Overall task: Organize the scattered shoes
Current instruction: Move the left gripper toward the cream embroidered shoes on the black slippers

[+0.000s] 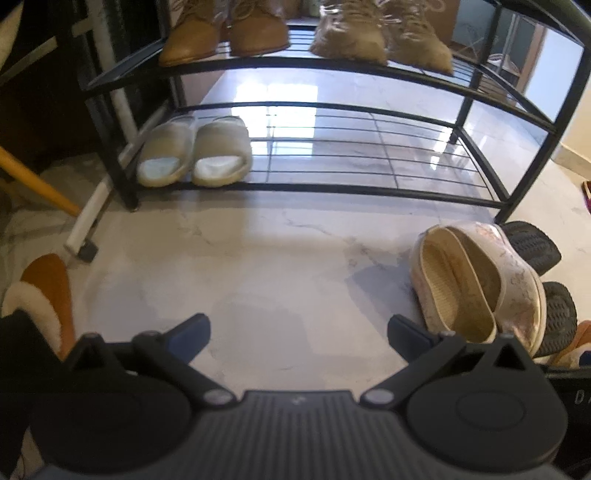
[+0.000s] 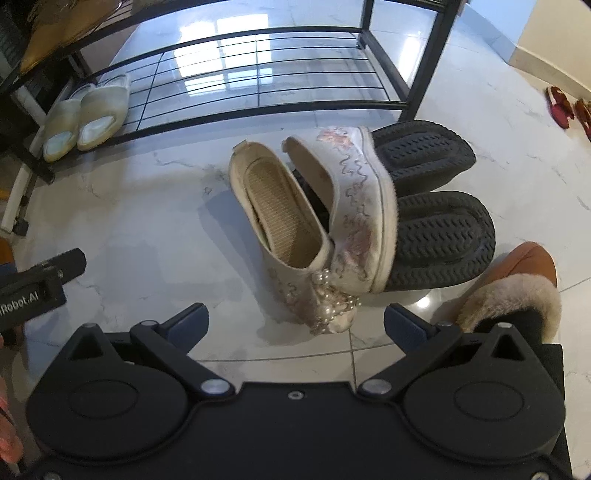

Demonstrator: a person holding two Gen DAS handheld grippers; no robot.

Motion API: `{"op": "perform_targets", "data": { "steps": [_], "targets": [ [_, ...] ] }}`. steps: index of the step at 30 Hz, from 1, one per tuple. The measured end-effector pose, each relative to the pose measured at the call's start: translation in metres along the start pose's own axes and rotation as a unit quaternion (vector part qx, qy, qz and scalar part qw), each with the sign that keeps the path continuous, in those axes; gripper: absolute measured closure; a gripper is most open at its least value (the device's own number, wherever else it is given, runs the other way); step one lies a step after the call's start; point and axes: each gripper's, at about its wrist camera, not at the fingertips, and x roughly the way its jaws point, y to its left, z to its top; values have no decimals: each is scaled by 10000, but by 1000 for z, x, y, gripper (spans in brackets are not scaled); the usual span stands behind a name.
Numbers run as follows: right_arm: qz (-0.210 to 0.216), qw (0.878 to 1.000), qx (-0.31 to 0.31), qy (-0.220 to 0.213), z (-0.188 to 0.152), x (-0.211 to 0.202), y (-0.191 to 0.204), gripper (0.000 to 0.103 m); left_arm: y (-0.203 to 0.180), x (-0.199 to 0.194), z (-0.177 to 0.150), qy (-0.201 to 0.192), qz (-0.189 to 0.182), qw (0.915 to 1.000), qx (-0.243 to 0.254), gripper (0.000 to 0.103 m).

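Shoes first: from the left wrist view, two embroidered white flats (image 1: 480, 284) sit on the marble floor (image 1: 258, 266), just in front of the right leg of the black shoe rack (image 1: 314, 68). They lean against a pair of black slippers (image 1: 532, 245) turned soles up. On the rack's lower shelf, at the left end, a pair of cream slides (image 1: 195, 151) sits side by side. Up top, tan boots (image 1: 225, 33) and beige sneakers (image 1: 380, 37). The left tool (image 1: 299, 332) hovers over bare floor, fingers spread wide, nothing between them. A fur-trimmed orange slipper (image 1: 44, 291) shows at the far left edge.

Over to the right wrist view: the flats (image 2: 314, 218) are dead centre, one lying flat with its insole up, the other tipped on its side against it and resting on the black slippers (image 2: 436, 206). The right tool (image 2: 295, 321) is wide apart too, empty, its tips just short of the nearer flat's beaded toe. Another fur-trimmed orange slipper (image 2: 517, 284) sits at right. The left tool (image 2: 44, 273) pokes in from the left edge.
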Motion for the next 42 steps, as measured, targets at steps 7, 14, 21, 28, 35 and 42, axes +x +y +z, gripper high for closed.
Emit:
{"op": "perform_targets", "data": {
  "steps": [7,14,21,28,35,42],
  "targets": [
    [26,10000,-23,4,-3,2,0,0,-4,8,-1,222,127,9997,58,1],
    [93,9988,159,458,-9,20,-2,0,4,30,-7,1084,215,9938,-86,1],
    [-56,9993,53,368,-11,20,1,0,7,29,-20,1197,229,9925,-32,1],
    [-126,9995,-40,291,-6,17,0,0,5,32,-18,1262,252,9917,-54,1],
    [-90,9997,-56,228,-6,14,0,0,2,34,-16,1291,261,9913,-59,1],
    [-54,9999,-54,111,-4,10,1,0,1,31,-16,1137,290,9931,-25,1]
  ]
}}
